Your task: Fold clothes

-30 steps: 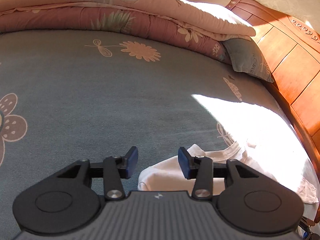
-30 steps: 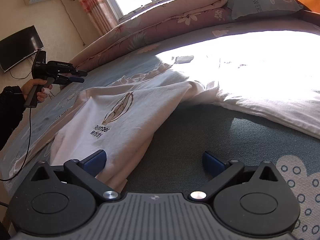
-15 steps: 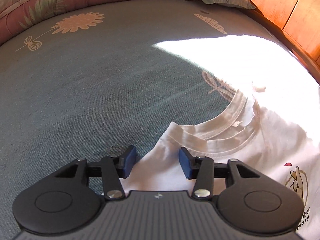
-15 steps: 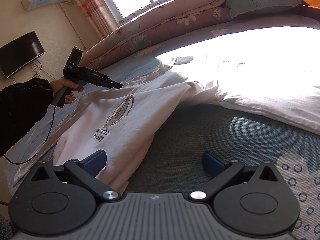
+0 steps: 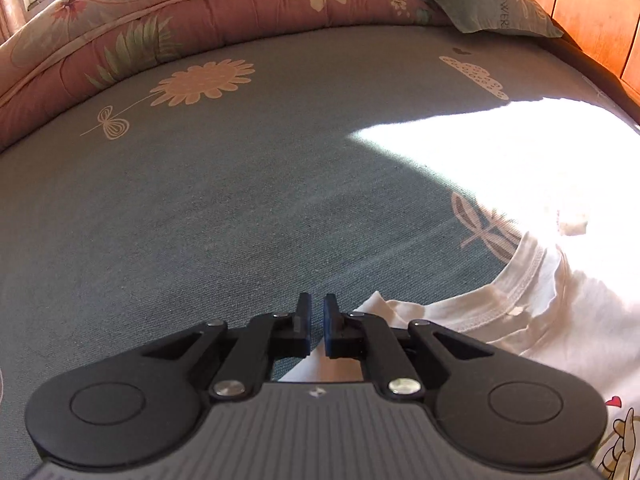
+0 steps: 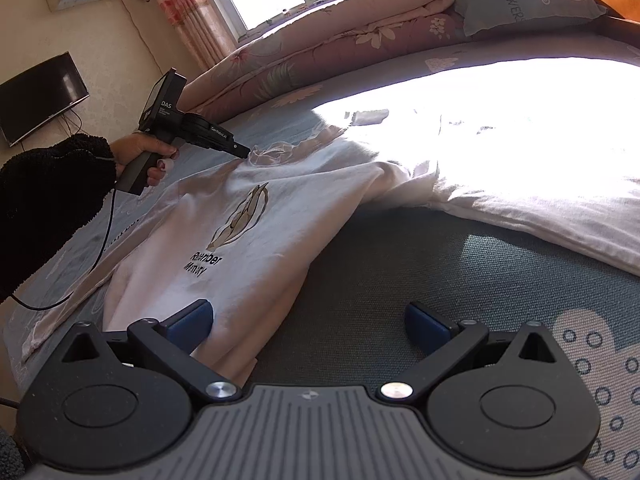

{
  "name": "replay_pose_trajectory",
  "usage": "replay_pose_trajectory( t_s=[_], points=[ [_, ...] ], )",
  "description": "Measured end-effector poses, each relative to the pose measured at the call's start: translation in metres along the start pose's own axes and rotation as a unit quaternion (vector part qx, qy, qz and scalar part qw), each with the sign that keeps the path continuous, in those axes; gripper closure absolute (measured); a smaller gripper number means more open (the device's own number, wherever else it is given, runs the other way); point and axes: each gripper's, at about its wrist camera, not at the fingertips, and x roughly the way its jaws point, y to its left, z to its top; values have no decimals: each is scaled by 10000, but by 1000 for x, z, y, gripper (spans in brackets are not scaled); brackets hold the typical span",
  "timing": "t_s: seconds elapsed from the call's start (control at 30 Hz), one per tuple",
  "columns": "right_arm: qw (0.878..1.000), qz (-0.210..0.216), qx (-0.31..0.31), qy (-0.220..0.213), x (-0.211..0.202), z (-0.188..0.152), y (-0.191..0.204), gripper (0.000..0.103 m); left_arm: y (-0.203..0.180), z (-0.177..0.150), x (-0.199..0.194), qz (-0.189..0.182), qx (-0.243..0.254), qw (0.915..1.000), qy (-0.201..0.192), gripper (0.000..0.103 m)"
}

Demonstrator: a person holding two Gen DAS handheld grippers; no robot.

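Two grippers: left gripper (image 5: 316,326) nearly closed at shirt (image 6: 256,248) shoulder, hold unclear; right gripper (image 6: 308,320) wide open, empty, hem at its left finger.

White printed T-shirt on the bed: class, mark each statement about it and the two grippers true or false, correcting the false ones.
1. The white printed T-shirt lies on the grey-blue flowered bedsheet. True.
2. The right gripper is shut. False: its jaws stand wide open.
3. The left gripper is closed at the shirt's shoulder edge, beside the collar. True.
4. The shirt is neatly folded. False: it lies spread and rumpled.
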Motion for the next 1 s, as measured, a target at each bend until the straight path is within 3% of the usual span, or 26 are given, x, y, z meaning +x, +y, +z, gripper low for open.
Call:
replay_pose_trajectory(
  t_s=[0.1,0.17,0.23,0.33,0.4,0.53,0.67,0.87,1.0],
  points=[
    [10000,6,15,-3,0,0,0,0,-11,-5,-21,-603,-80,9981,-65,88],
    [10000,-1,11,-1,0,0,0,0,-28,-10,-14,-739,-24,9971,167,73],
    [10000,-16,-7,3,0,-1,1,0,-44,-16,-6,-842,42,9956,415,69],
    [10000,-43,-36,14,0,-1,1,0,-70,-24,7,-995,140,9918,785,67],
    [10000,-54,-42,18,0,-1,2,0,-75,-17,14,-817,120,9955,468,66],
    [9999,-83,-72,30,1,-1,3,0,-83,8,31,-387,-110,9987,308,65],
    [9998,-156,-148,53,0,-1,6,0,-115,9,25,-836,86,9956,409,66],
    [9978,-434,-480,-134,-11,-1,18,0,-166,9,13,-1552,405,9854,571,55],
    [9969,-457,-517,-379,-23,2,19,0,-183,27,43,-1262,286,9909,373,55]
  ],
)
